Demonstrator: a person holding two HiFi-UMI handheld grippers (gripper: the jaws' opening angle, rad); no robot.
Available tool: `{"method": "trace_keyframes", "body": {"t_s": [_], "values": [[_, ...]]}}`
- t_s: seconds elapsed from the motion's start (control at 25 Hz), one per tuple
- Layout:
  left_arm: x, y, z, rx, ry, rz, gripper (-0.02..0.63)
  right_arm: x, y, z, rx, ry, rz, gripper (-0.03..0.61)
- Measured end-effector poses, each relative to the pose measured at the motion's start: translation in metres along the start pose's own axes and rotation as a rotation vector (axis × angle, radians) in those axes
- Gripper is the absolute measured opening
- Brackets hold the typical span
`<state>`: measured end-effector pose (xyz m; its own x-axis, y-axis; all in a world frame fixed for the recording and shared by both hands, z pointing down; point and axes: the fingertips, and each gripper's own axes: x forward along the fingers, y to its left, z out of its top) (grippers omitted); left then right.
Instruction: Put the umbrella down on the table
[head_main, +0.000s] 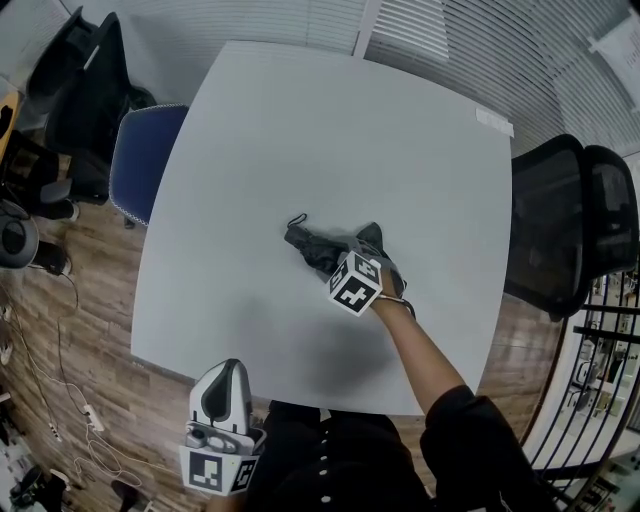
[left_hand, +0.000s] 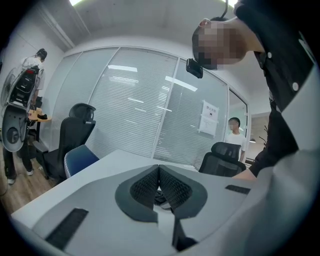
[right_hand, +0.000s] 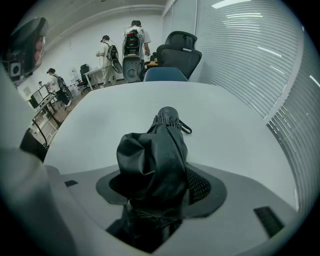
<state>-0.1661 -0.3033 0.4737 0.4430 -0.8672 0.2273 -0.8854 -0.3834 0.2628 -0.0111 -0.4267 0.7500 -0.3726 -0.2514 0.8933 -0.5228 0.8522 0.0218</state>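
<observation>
A folded black umbrella (head_main: 312, 248) lies near the middle of the grey-white table (head_main: 300, 120), its wrist-loop end pointing to the far left. My right gripper (head_main: 347, 257) points steeply down over its near end and is shut on it. In the right gripper view the crumpled black fabric of the umbrella (right_hand: 160, 150) fills the space between the jaws of the right gripper (right_hand: 159, 189), and its far end rests low on the table top. My left gripper (head_main: 228, 372) hangs off the table's near edge, jaws together and holding nothing; the left gripper (left_hand: 159, 182) points across the table.
A blue chair (head_main: 140, 165) stands at the table's left side, with black office chairs behind it (head_main: 80, 90) and one at the right (head_main: 570, 220). Cables (head_main: 60, 400) lie on the wood floor at the left. People stand in the background (right_hand: 107, 55).
</observation>
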Motion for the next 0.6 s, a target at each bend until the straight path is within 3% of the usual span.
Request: {"method": "trace_keyframes", "body": {"t_s": [0.36, 0.6], "values": [[-0.003, 0.007, 0.003, -0.008, -0.005, 0.011, 0.015, 0.013, 0.001, -0.002, -0.035, 0.088, -0.025, 0.299], [-0.005, 0.005, 0.004, -0.004, -0.014, 0.005, 0.015, 0.003, -0.003, 0.005, -0.028, 0.037, -0.057, 0.327]]}}
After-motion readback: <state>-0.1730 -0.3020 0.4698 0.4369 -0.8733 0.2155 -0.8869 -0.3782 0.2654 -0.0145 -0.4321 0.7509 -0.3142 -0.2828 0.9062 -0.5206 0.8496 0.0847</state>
